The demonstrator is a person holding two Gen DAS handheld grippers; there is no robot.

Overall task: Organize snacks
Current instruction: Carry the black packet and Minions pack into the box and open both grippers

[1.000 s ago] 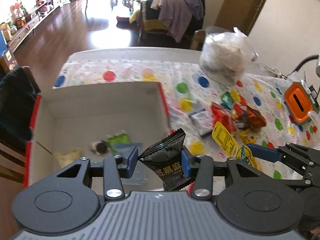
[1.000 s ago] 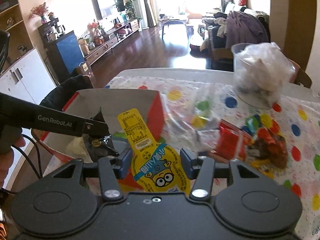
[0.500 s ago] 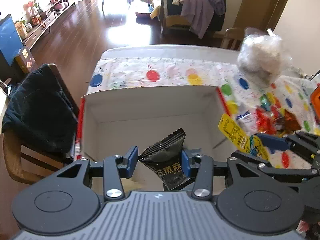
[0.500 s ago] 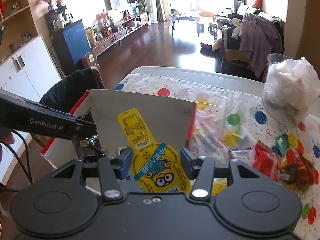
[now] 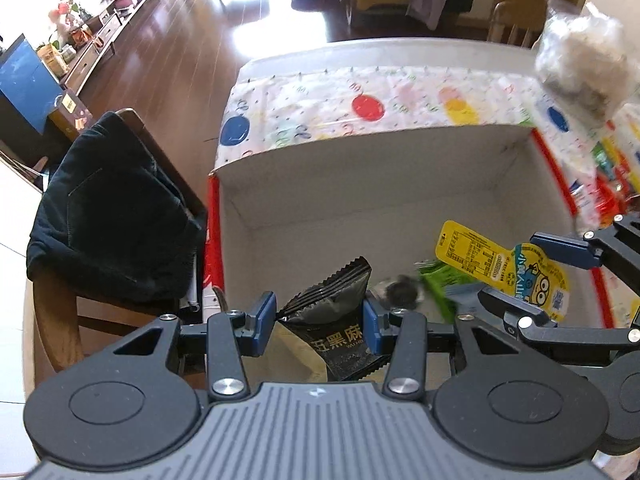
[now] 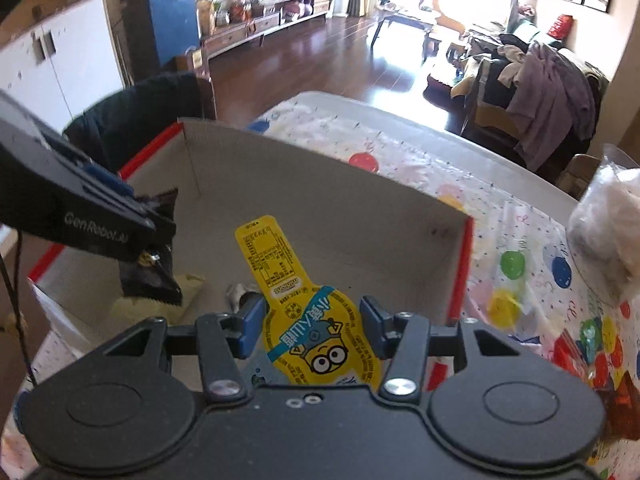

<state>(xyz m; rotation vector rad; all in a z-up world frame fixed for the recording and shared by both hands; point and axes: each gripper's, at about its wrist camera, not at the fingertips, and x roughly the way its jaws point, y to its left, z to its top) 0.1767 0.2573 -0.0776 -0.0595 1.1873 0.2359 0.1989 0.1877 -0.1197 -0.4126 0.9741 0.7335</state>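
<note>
Left wrist view: the left gripper (image 5: pixel 320 316) has swung in over the white cardboard box with red edges (image 5: pixel 360 168) — a second ago it sat back over the polka-dot bench (image 5: pixel 320 100). Its jaws are clenched on the black crinkle-edged foil snack packet (image 5: pixel 336 308). The right gripper (image 6: pixel 312 320) grasps the yellow cartoon-printed snack pouch (image 6: pixel 304 316), also above the box — both look ready to drop beside 2 or 3 snacks already inside.

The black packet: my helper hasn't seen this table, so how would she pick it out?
Find the open white cardboard box with red edges on the polka-dot tablecloth. Above its near left corner, the left gripper holds the black packet: the only black wrapper, with zigzag-cut ends.
</note>
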